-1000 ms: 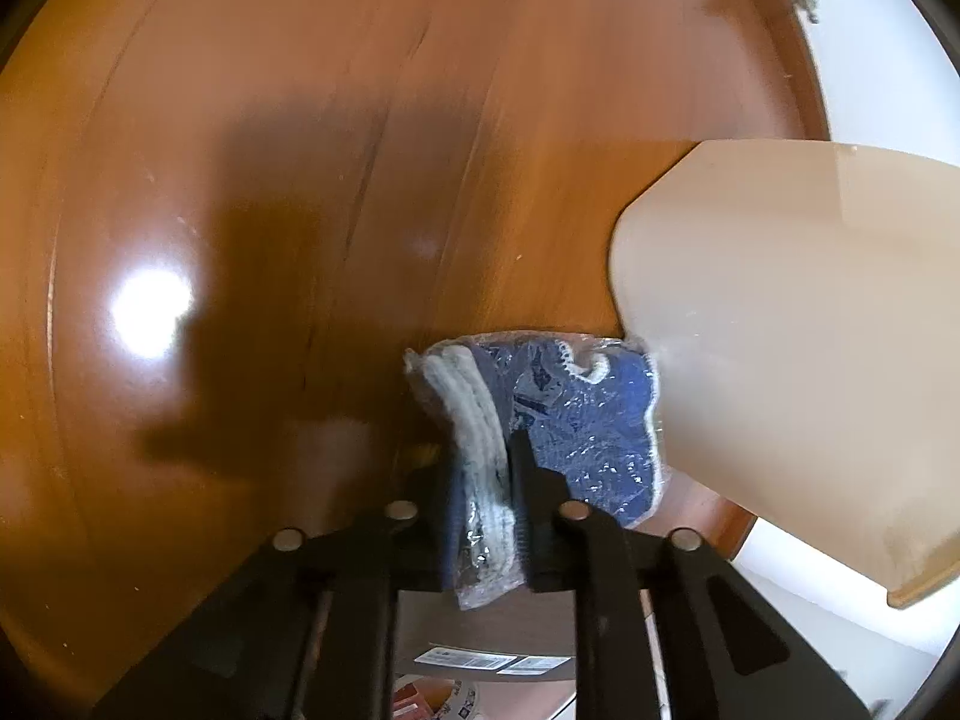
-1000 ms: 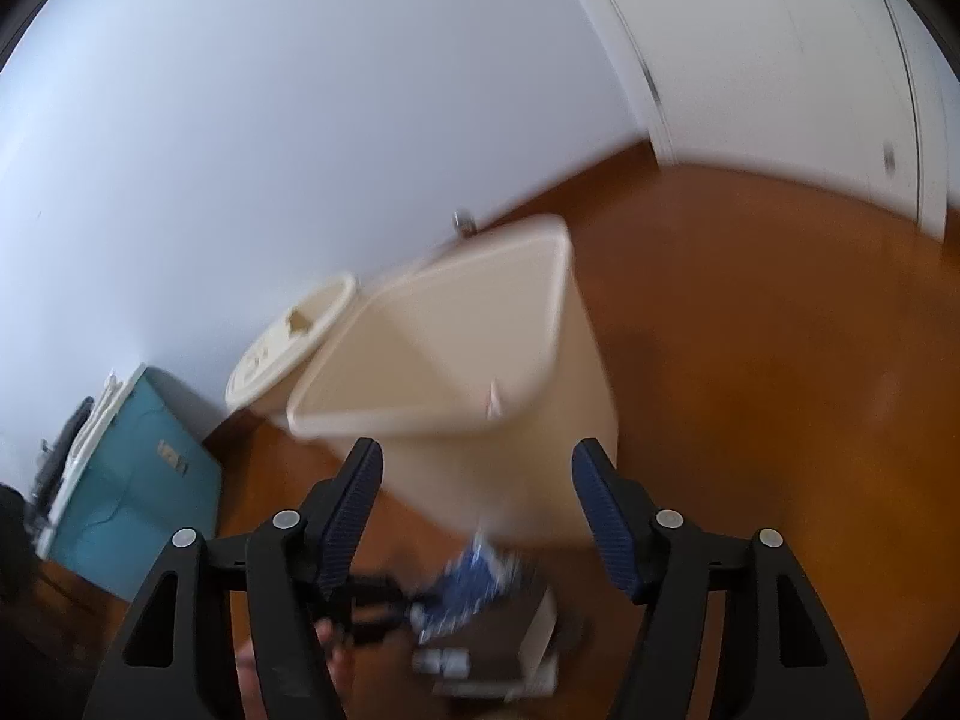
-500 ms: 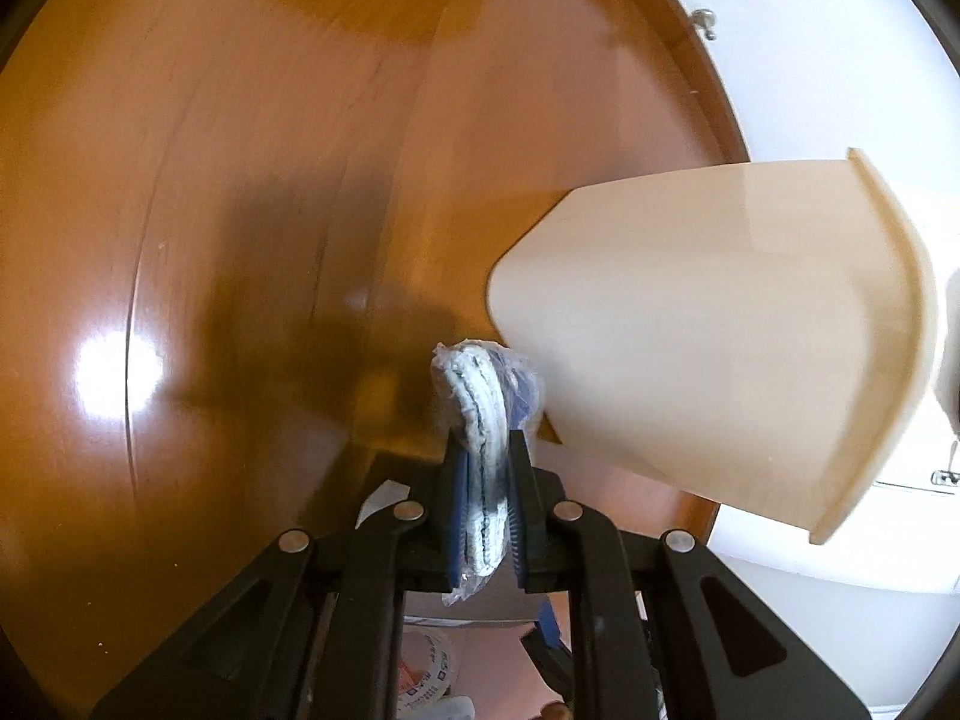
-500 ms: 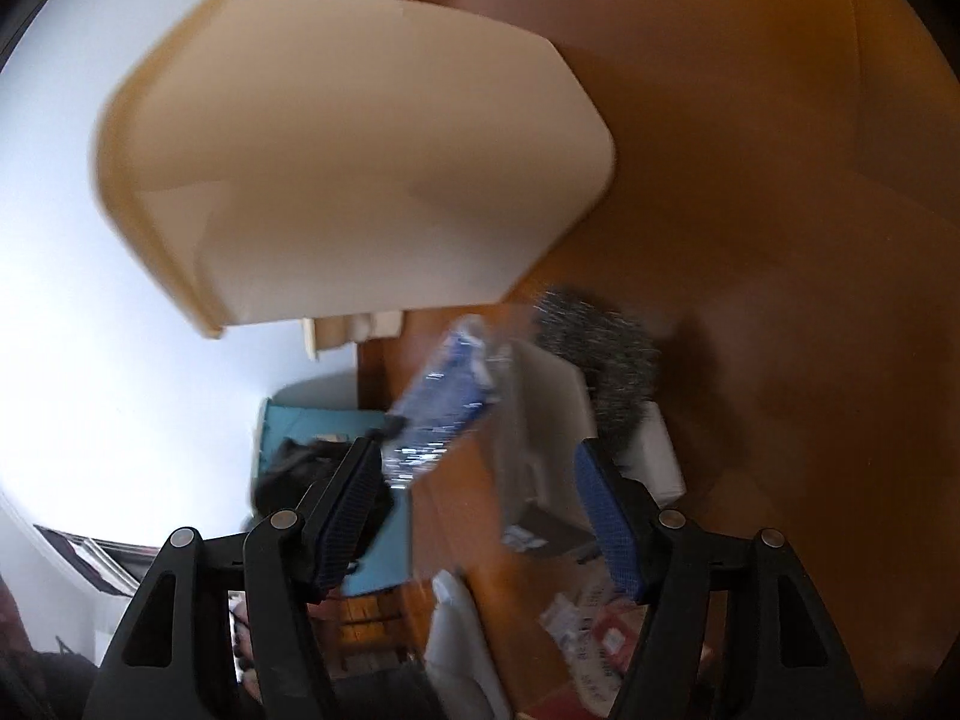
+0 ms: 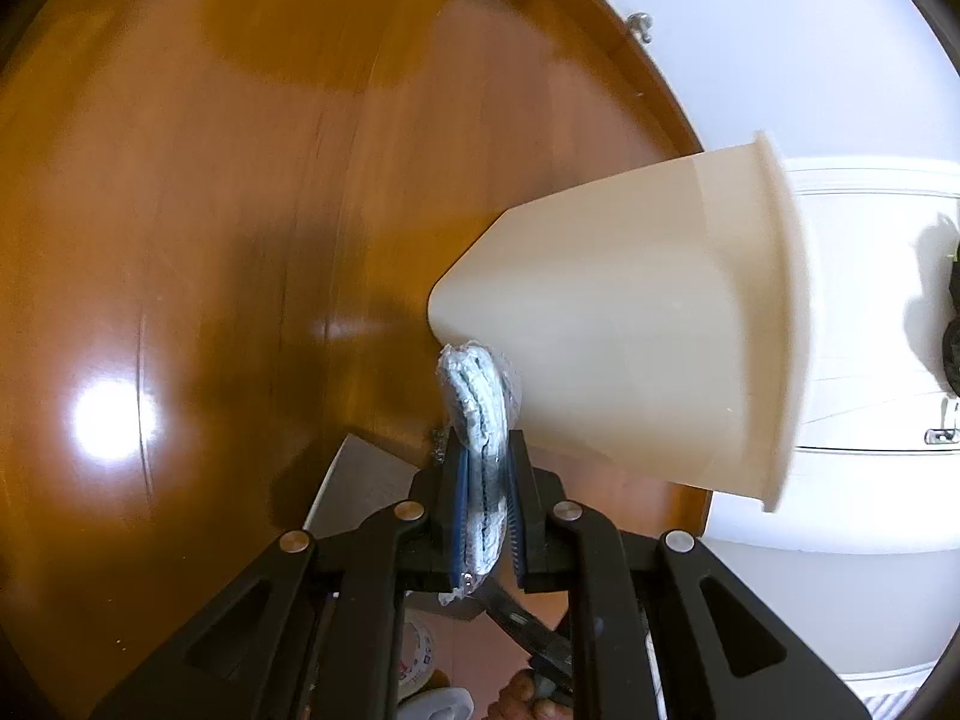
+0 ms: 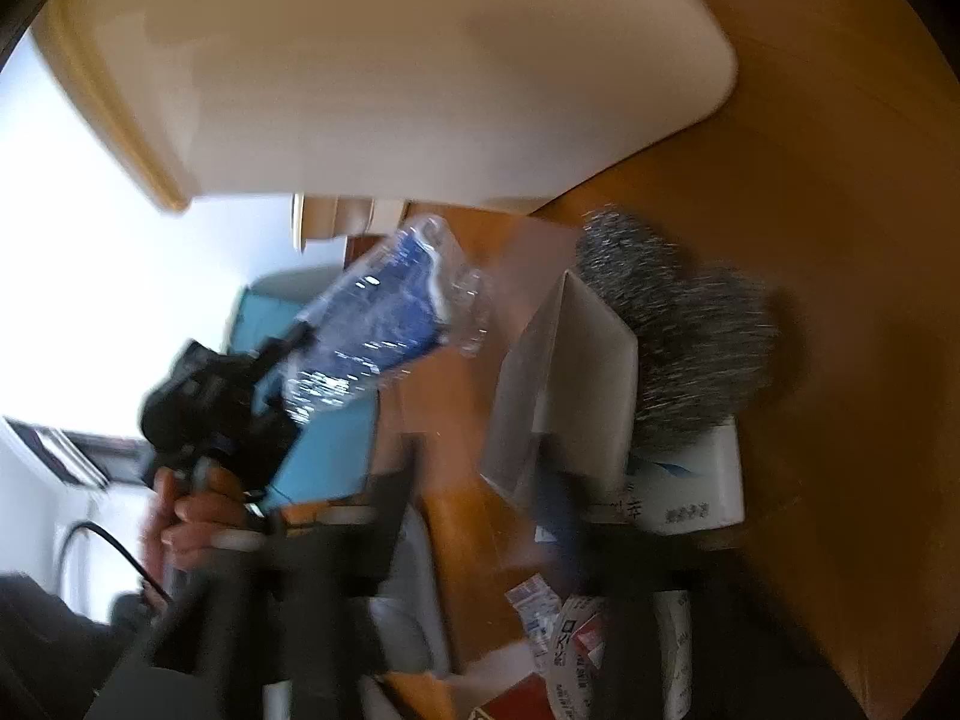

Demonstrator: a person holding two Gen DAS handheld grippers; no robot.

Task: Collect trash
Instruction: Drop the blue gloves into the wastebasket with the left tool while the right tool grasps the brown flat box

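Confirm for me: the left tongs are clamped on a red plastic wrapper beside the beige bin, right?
Not quite. The wrapper pinched in the left tongs is blue and clear, not red; the right wrist view shows its colour best. The rest holds: it is clamped, beside the beige bin.

floor (image 5: 240, 210): you have glossy brown wood here, smooth, with a bright glare spot.
bin (image 5: 630, 330): matt cream plastic, smooth walls.
wrapper (image 5: 480, 408): crinkly clear plastic film, shiny, printed blue and white; your left claw (image 5: 486, 504) pinches it.
claw fingers (image 5: 459, 498): black matt plastic with ribbed blue pads.
scourers (image 6: 690, 324): rough grey metal wool, glinting.
carton (image 6: 690, 498): white printed cardboard, smooth.
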